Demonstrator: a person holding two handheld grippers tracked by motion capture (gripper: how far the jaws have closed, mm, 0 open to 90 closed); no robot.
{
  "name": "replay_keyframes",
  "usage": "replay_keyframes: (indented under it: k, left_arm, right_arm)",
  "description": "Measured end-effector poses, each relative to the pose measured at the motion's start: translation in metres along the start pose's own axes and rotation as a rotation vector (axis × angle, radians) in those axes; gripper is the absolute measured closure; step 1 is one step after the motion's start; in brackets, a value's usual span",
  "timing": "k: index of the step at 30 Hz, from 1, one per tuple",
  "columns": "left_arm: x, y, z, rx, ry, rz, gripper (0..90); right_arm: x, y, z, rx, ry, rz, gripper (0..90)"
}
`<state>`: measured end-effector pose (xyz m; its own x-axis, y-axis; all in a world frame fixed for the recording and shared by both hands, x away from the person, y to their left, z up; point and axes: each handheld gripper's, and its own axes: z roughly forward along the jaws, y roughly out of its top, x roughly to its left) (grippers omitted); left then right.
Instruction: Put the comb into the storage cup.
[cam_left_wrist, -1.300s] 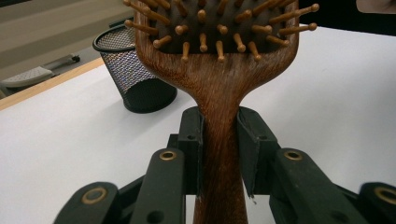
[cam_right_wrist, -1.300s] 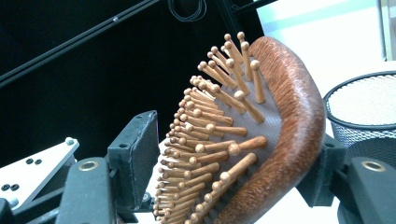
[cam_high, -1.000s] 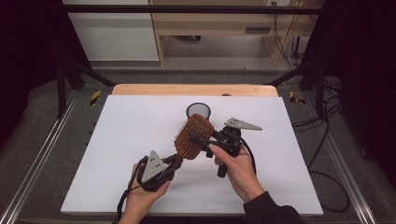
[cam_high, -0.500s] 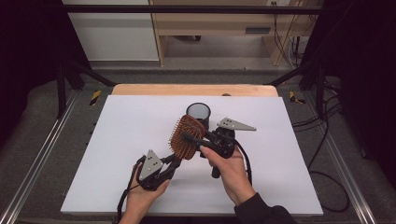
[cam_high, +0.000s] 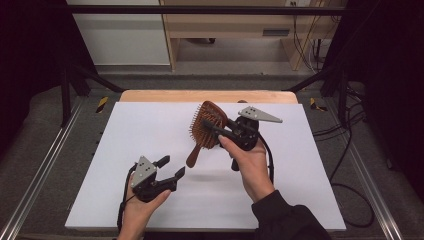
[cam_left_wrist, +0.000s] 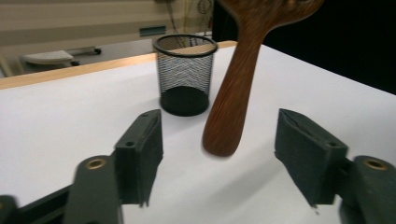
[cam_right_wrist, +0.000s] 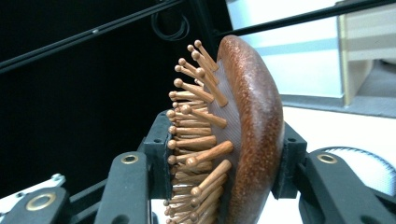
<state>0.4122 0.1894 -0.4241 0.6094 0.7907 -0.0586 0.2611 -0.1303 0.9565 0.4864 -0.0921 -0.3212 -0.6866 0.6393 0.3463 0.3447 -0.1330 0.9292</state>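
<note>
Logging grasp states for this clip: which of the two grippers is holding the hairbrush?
The right gripper, clamped across the hairbrush head; the left gripper is open, holding nothing.

In the high view the hairbrush (cam_high: 206, 129) covers almost all of the mesh cup (cam_high: 242, 102) behind it; only a dark bit of rim is seen. In the left gripper view the top edge cuts off the head of the brush, only the handle (cam_left_wrist: 232, 93) is seen, and its lower end is a little blurred. In the right gripper view the bottom edge cuts the brush head (cam_right_wrist: 243, 140), and the handle is hidden below
</note>
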Motion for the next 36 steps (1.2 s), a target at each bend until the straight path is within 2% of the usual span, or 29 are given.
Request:
replay_keyframes:
  k: [5,7,10,13,17,21,24,31,36]
  left_arm:
    - [0.014,-0.003,-0.015,-0.009,0.048,-0.020,22.5]
    - [0.019,-0.006,-0.019,-0.006,0.071,-0.019,18.4]
    - [0.028,-0.008,-0.026,-0.014,0.106,-0.039,11.3]
    - [0.034,-0.010,-0.034,-0.029,0.115,-0.054,7.7]
    - [0.044,-0.017,-0.052,-0.048,0.145,-0.062,5.9]
    - [0.059,-0.023,-0.064,-0.071,0.190,-0.102,5.9]
    - [0.068,-0.024,-0.066,-0.084,0.225,-0.150,5.9]
    - [0.077,-0.027,-0.069,-0.094,0.267,-0.169,6.0]
    - [0.079,-0.028,-0.069,-0.094,0.276,-0.173,6.0]
  right_arm:
    - [-0.010,0.014,0.001,0.000,-0.020,-0.001,52.6]
    - [-0.012,0.018,0.002,0.009,-0.015,-0.001,52.5]
    - [-0.016,0.021,0.005,0.014,-0.003,0.017,52.5]
    - [-0.017,0.024,0.008,0.017,-0.012,0.010,52.5]
    - [-0.021,0.028,0.011,0.011,-0.017,0.007,52.5]
    - [-0.026,0.034,0.015,-0.004,-0.025,0.025,52.4]
    - [-0.029,0.037,0.020,-0.012,-0.035,0.031,52.4]
    - [-0.035,0.048,0.027,-0.047,-0.044,0.057,52.3]
    - [-0.037,0.055,0.031,-0.063,-0.049,0.060,52.3]
